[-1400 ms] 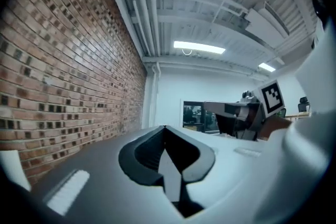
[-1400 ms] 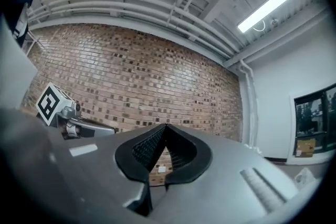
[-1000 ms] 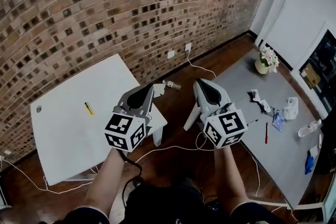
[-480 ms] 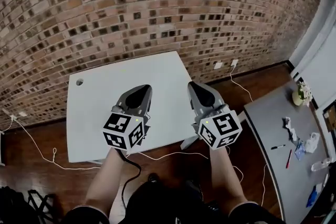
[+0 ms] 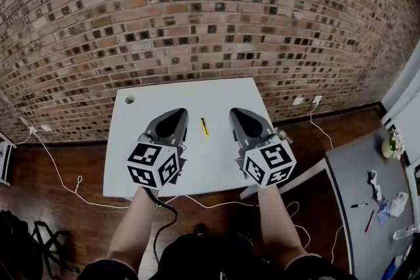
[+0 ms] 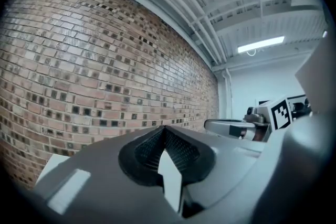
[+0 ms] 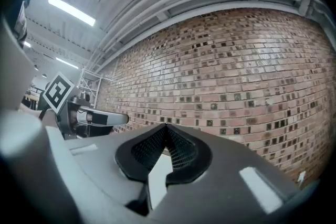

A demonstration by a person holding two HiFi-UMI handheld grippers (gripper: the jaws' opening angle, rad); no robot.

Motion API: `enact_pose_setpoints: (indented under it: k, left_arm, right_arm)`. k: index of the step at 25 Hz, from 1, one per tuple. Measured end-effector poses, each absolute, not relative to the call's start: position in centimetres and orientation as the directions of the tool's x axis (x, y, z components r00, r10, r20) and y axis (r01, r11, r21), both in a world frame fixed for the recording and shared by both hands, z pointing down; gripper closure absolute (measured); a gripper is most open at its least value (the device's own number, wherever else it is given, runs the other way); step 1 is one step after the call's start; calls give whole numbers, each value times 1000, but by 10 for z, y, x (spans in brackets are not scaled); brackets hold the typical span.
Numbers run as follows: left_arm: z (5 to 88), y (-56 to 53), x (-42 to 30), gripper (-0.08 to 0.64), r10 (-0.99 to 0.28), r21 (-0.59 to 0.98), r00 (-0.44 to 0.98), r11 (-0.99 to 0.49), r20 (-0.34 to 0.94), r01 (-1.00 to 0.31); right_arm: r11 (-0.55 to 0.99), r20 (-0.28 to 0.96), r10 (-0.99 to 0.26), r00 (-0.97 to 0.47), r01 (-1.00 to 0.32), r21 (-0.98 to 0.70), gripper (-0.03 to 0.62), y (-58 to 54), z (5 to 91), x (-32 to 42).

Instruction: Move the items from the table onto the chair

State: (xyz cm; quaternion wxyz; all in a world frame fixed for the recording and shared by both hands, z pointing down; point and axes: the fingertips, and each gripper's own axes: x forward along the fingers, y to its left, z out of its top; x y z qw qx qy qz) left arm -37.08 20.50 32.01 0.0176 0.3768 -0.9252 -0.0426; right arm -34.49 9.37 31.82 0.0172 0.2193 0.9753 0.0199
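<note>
A small yellow and black pen-like item (image 5: 205,127) lies on the white table (image 5: 141,160), between my two grippers. My left gripper (image 5: 177,115) hangs over the table's left half, shut and empty. My right gripper (image 5: 235,115) hangs over the right half, also shut with nothing in it. In the left gripper view the jaws (image 6: 164,131) meet against the brick wall, and the right gripper (image 6: 247,126) shows at the side. In the right gripper view the jaws (image 7: 167,131) are closed, with the left gripper (image 7: 89,115) at the left.
A brick wall (image 5: 197,16) stands right behind the white table. A grey table (image 5: 357,187) with pens, tissues and a flower pot sits at the far right. White cables (image 5: 65,180) trail over the wooden floor. A dark bag (image 5: 26,246) lies at the lower left.
The head view has swung left: the white table now lies centred under both grippers and the grey table has slid to the right edge. Both grippers stay shut.
</note>
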Motion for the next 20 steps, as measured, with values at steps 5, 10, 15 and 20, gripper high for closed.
enact_pose_setpoints:
  k: [5, 10, 15, 20]
  left_arm:
    - [318, 217, -373, 548, -678, 95, -735, 731, -6, -675]
    - [317, 219, -376, 548, -675, 103, -738, 733, -12, -672]
    - [322, 221, -380, 548, -657, 100, -753, 749, -13, -655]
    - [325, 225, -384, 548, -643, 101, -766, 761, -14, -641]
  right_arm:
    - [890, -12, 455, -890, 454, 44, 591, 106, 321, -349]
    - [885, -2, 465, -886, 464, 40, 591, 108, 323, -353]
    - [881, 10, 472, -882, 472, 38, 591, 108, 328, -357]
    - [878, 22, 476, -879, 477, 33, 591, 111, 333, -364]
